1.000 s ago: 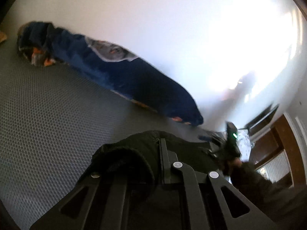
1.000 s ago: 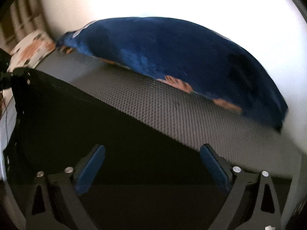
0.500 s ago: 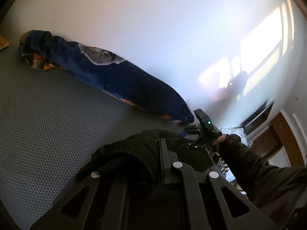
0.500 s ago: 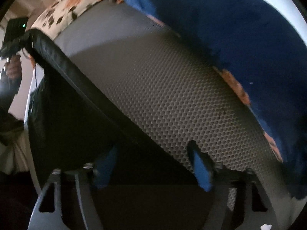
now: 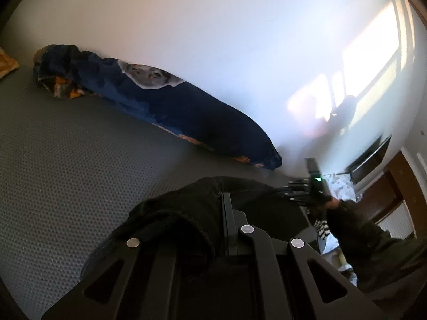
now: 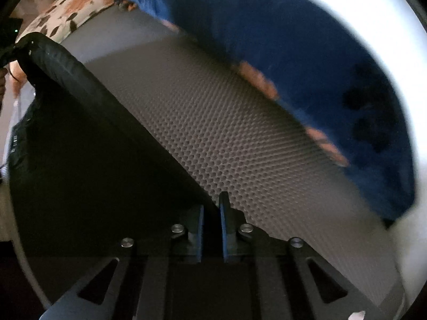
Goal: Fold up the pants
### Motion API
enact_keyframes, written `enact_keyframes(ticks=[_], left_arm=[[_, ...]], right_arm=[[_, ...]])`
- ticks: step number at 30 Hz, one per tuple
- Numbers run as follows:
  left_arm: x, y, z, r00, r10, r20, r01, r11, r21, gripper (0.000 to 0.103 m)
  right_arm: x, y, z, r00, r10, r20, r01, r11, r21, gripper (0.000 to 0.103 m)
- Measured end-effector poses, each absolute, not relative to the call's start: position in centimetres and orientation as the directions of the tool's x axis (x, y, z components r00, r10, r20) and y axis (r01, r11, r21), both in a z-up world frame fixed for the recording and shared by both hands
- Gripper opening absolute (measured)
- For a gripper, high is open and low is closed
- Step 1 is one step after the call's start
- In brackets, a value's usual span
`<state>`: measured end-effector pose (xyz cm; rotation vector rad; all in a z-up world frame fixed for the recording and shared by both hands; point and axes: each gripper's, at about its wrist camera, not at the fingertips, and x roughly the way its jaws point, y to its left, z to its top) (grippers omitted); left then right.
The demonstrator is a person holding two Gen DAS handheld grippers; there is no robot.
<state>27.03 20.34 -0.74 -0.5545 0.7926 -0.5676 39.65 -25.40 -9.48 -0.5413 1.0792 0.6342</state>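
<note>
The black pants [image 5: 181,213] are held up over a grey honeycomb-textured bed [image 5: 66,160]. My left gripper [image 5: 225,213] is shut on a bunched edge of the pants, which drape over its left finger. In the right wrist view the pants [image 6: 80,146] hang as a dark sheet stretched from the far left corner down to my right gripper [image 6: 212,213], whose blue pads [image 6: 223,229] are shut on the pants' edge. The right gripper also shows in the left wrist view [image 5: 315,186], held by a dark-sleeved arm.
A long dark blue pillow [image 5: 165,106] with orange patches lies along the white wall [image 5: 213,40]; it also shows in the right wrist view [image 6: 307,66]. A floral cushion [image 6: 72,8] sits at the bed's far end. Wooden furniture [image 5: 395,186] stands beyond the bed.
My right gripper's jaws have closed from wide open onto the pants' edge, and its view has tilted. My left gripper has kept its hold and barely moved.
</note>
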Motion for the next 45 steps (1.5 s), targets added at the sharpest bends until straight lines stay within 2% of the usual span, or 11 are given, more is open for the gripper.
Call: enact_keyframes(ticks=[7,12,21,28,34,36,37,38,39,41,45], left_arm=[[24.0,20.7,-0.5,0.539,-0.670,-0.510,0.301,0.719,-0.627,0.008],[19.8,20.4,-1.1,0.486,-0.683,-0.545,0.351,0.724,-0.594,0.011],[12.8,20.3,-4.7,0.377,-0.648,-0.661,0.386,0.759,-0.524,0.014],[9.4,19.0,-7.8,0.335,-0.554,-0.762,0.390,0.818,-0.423,0.018],[8.1,18.0,-8.2,0.333,-0.464,-0.821,0.398,0.858,-0.323,0.026],[7.7,17.9,-8.2,0.328,-0.437,-0.837,0.401,0.867,-0.296,0.033],[7.4,17.9,-8.1,0.330,-0.419,-0.846,0.400,0.874,-0.277,0.038],[7.5,18.2,-8.1,0.340,-0.398,-0.852,0.393,0.883,-0.256,0.056],[7.2,18.6,-7.9,0.362,-0.363,-0.859,0.377,0.899,-0.221,0.067],[6.9,19.5,-7.5,0.376,-0.363,-0.853,0.358,0.906,-0.227,0.067],[5.7,22.2,-5.8,0.424,-0.409,-0.808,0.247,0.911,-0.331,0.067]], right_arm=[[29.7,-27.6,-5.0,0.506,0.132,-0.853,-0.581,0.782,-0.223,0.008],[21.8,-28.7,-4.7,0.519,0.130,-0.845,-0.516,0.835,-0.189,0.008],[13.2,-28.3,-9.7,0.429,0.150,-0.891,-0.436,0.898,-0.059,0.007],[11.5,-27.3,-14.4,0.369,0.102,-0.924,-0.434,0.898,-0.074,0.007],[11.7,-26.7,-14.6,0.380,0.078,-0.922,-0.417,0.904,-0.095,0.007],[11.7,-26.7,-14.6,0.385,0.071,-0.920,-0.411,0.906,-0.102,0.008],[11.8,-26.7,-14.6,0.385,0.070,-0.920,-0.405,0.909,-0.100,0.008],[11.9,-26.7,-14.6,0.385,0.069,-0.920,-0.401,0.911,-0.099,0.008],[12.0,-26.7,-14.6,0.386,0.070,-0.920,-0.396,0.913,-0.097,0.008],[12.0,-26.7,-14.5,0.391,0.068,-0.918,-0.394,0.914,-0.100,0.009],[11.5,-26.6,-14.6,0.395,0.062,-0.917,-0.394,0.913,-0.108,0.010]])
